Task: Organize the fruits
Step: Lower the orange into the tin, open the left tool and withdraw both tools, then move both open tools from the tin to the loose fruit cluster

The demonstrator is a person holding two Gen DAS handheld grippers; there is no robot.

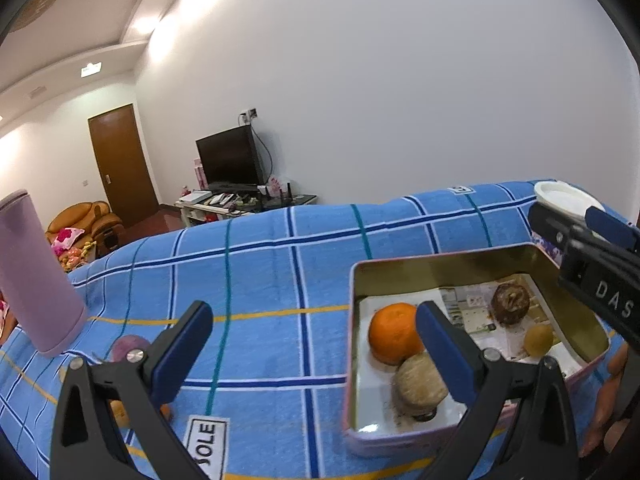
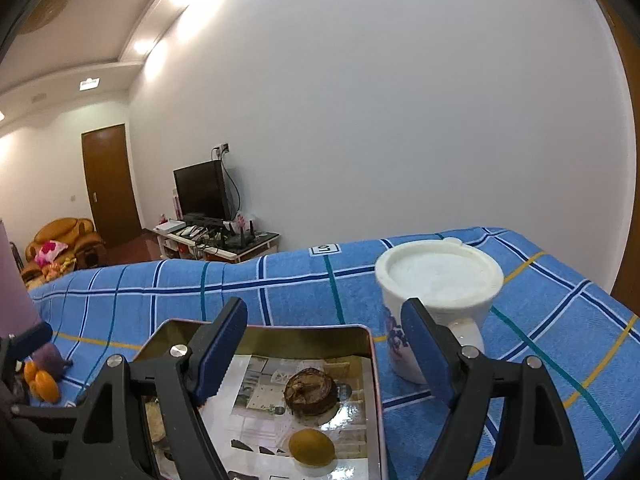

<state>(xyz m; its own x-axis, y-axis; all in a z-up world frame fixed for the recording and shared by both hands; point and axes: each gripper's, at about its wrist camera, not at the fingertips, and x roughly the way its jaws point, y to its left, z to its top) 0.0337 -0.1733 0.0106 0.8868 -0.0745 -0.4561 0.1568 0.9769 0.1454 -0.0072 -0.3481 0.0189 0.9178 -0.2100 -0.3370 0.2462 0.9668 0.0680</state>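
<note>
Nearest the left wrist lens, the left gripper (image 1: 314,344) stands with its jaws at full spread and nothing between the pads; its right finger overlaps the near edge of the tin box (image 1: 472,260). Inside the tin, on a paper liner, lie an orange (image 1: 392,334), a pale rough fruit (image 1: 420,384) touching it, a dark brown fruit (image 1: 510,304) and a small yellow-brown fruit (image 1: 538,338). The right gripper (image 2: 324,344) hovers over the tin's far end, jaws well apart and empty.

Step in hand, as judged: both grippers are free above the tin, between placements. Fruit remains outside on the blue checked cloth (image 1: 260,264), so the next move calls for reaching left to it with jaws wide, then closing gently on round, rollable fruit.

View differences: the left wrist view shows the orange and pale fruit, hidden from the right. The right wrist view shows the small oranges (image 2: 42,384) and purple fruit (image 2: 50,358) clearly, plus the white lidded mug (image 2: 440,280) just beside the tin
</note>
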